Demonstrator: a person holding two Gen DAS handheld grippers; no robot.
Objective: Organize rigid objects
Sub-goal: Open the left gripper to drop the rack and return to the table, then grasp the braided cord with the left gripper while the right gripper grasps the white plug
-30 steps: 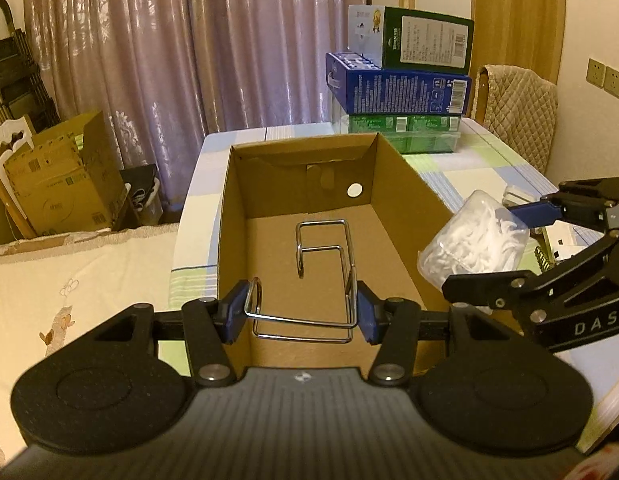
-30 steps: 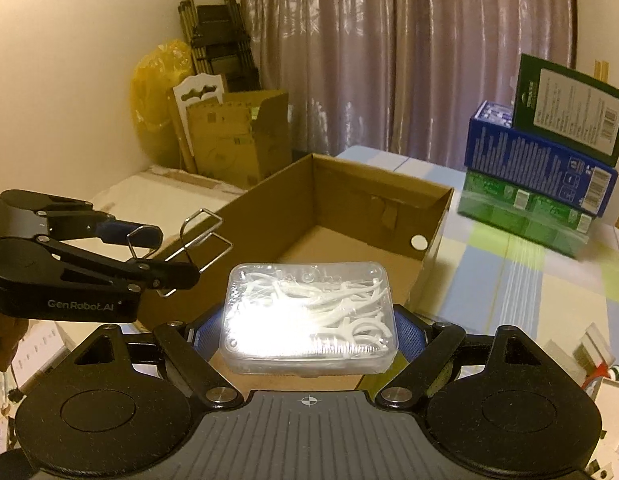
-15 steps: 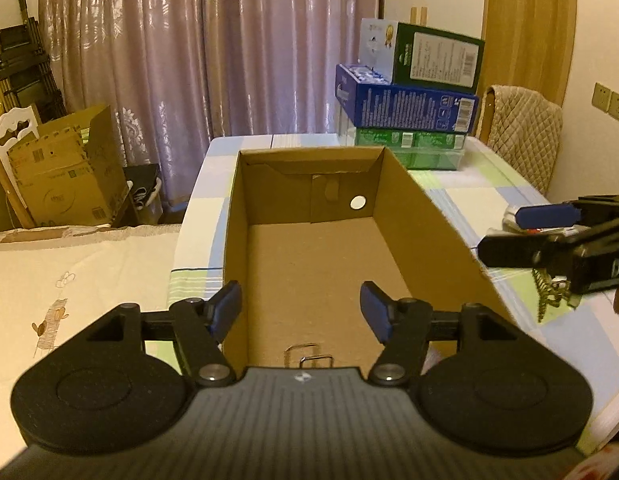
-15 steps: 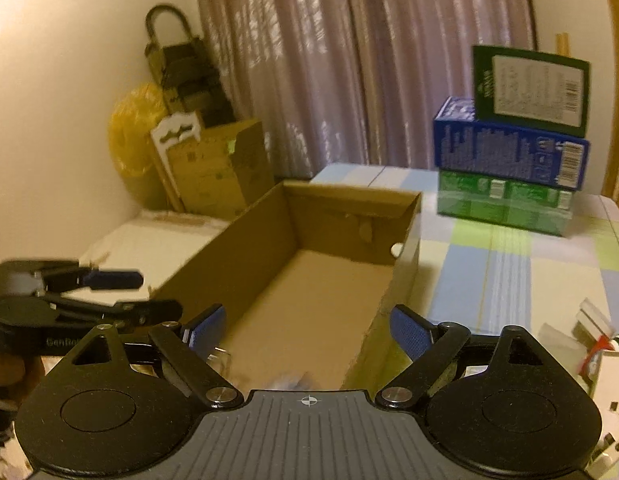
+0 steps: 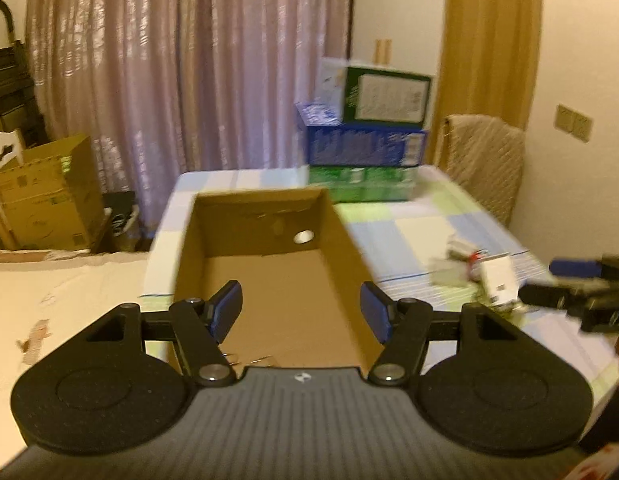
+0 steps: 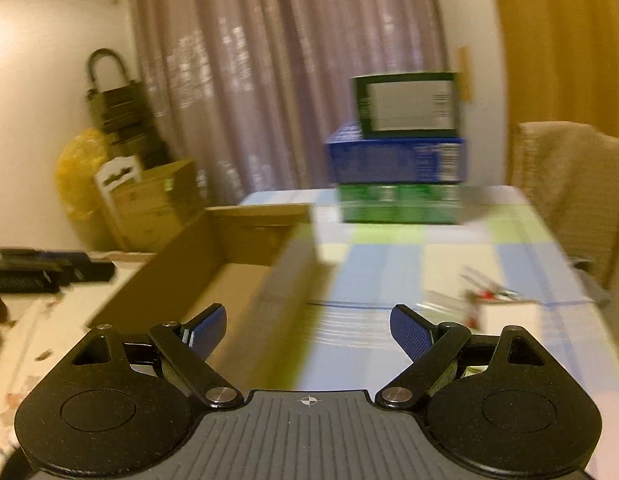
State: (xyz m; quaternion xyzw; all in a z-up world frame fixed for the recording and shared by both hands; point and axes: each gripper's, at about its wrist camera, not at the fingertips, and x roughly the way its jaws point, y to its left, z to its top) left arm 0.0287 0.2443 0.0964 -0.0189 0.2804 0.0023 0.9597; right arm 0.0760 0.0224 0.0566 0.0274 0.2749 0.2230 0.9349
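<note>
**Both grippers empty: go for the loose items**

Your left gripper and right gripper both stand apart, holding nothing. The cardboard box sits just ahead; small items lie scattered on the tablecloth right of it. Centre one between the pads before closing.

The left gripper points forward and somewhat downward, its two blue-padded fingers spread apart with nothing clamped between them. The right gripper tilts downward as well, its jaws wide apart and empty, the blue pads angled outward. In the left wrist view the right gripper shows at the right edge, blurred; in the right wrist view the left gripper shows at the left edge, also blurred.
</note>
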